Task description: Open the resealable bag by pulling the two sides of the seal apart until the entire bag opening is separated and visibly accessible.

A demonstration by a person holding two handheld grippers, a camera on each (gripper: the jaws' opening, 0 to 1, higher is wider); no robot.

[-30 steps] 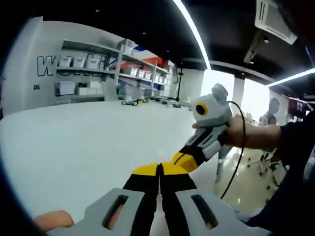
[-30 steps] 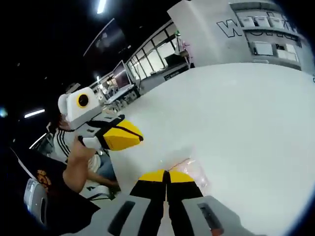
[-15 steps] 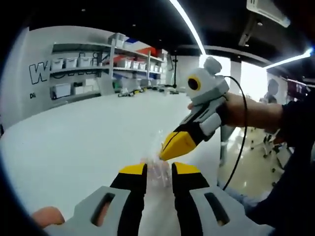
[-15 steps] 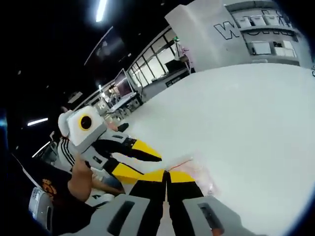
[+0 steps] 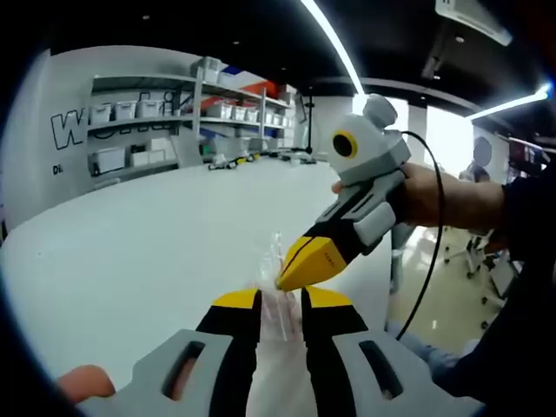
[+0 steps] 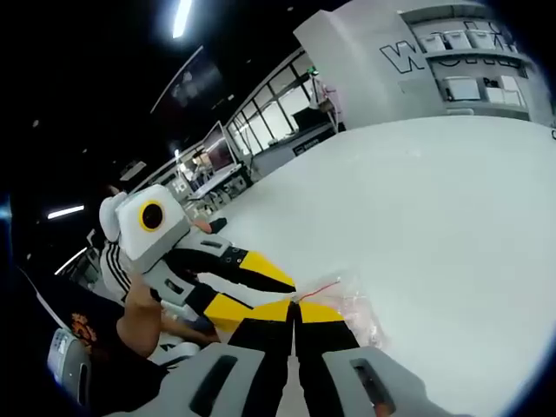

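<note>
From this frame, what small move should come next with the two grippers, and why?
Probably close the left gripper on the near side of the resealable bag. Its jaws stand apart with clear plastic between them, while the right gripper appears shut on the bag's edge by the red seal line. Both sides need a grip before pulling apart.

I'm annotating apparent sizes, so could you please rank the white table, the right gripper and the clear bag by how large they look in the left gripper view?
1. White table, largest.
2. Right gripper, though nearness to the camera inflates it.
3. Clear bag, smallest; partly hidden between the left gripper's jaws.
</note>
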